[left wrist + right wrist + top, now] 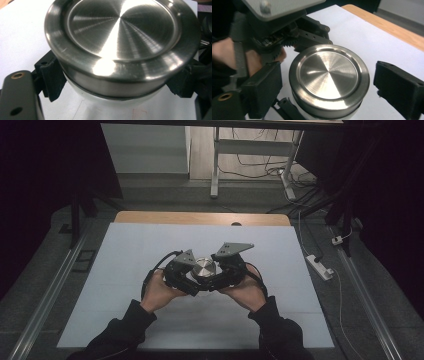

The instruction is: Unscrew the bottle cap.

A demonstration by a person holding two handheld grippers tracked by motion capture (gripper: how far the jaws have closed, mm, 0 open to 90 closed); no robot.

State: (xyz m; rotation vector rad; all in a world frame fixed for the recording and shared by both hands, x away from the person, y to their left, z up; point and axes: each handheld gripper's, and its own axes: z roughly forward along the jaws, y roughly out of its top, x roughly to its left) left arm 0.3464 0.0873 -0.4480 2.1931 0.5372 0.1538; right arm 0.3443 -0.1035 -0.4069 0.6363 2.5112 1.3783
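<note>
Our left claw (pixel 117 82) clamps the white body of the jar (pixel 203 269) just under its steel lid (pixel 120 35). Our right claw (pixel 327 85) stands open around that lid, pads clear, above the white table (pixel 150 245).

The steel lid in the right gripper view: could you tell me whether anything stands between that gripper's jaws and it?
Nothing visible does: the right gripper straddles the steel lid with bare gaps either side.

A white sheet (pixel 150 270) covers the wooden table (pixel 200 218). Beyond it stands a white metal frame (pixel 216 165) among loose cables (pixel 260 170). A white power strip (pixel 320 266) lies on the grey floor.
</note>
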